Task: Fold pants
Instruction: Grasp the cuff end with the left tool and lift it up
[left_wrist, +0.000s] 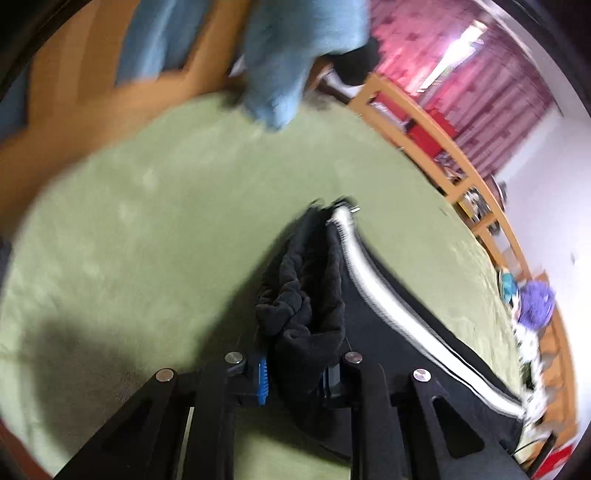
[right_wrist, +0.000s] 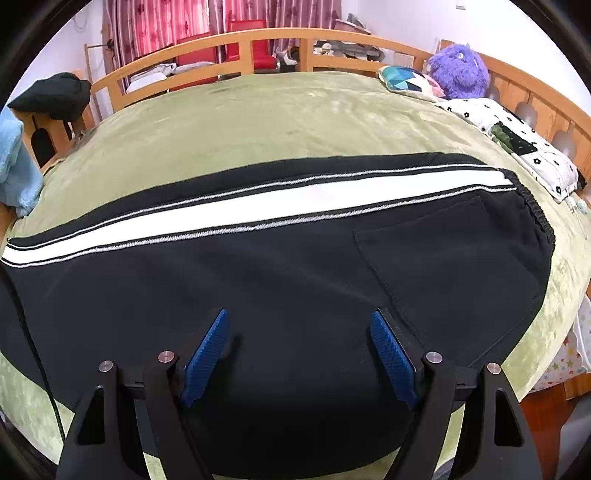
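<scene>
A: Gripping a bunched wad of black cloth, the left gripper is clenching what looks like the cuff end of the pants, and the cloth is rising in a ridge from the bed toward its jaws

B: And the right gripper is doing nothing yet: its blue pads are standing wide apart, released, hovering just over the seat of the pants near the back pocket

A: So the rest of the pants is lying flat across the bed's near edge, white stripe running lengthwise, waistband pointing toward the headboard end

B: That is what is worrying me. One end is going up while nothing is pinning the other, so I am judging the whole garment could be dragging along the green blanket instead of folding

A: The hold is looking thick and lumpy too, so layers may be slipping out unevenly and the leg could be landing skewed, stripe no longer lining up

B: The left view is blurring, which is suggesting a fast swing; a quick carry could be flinging the cuff past the waistband

A: And the near side is already lying close to the bed's edge, so any drag toward us is risking it sliding off
</scene>
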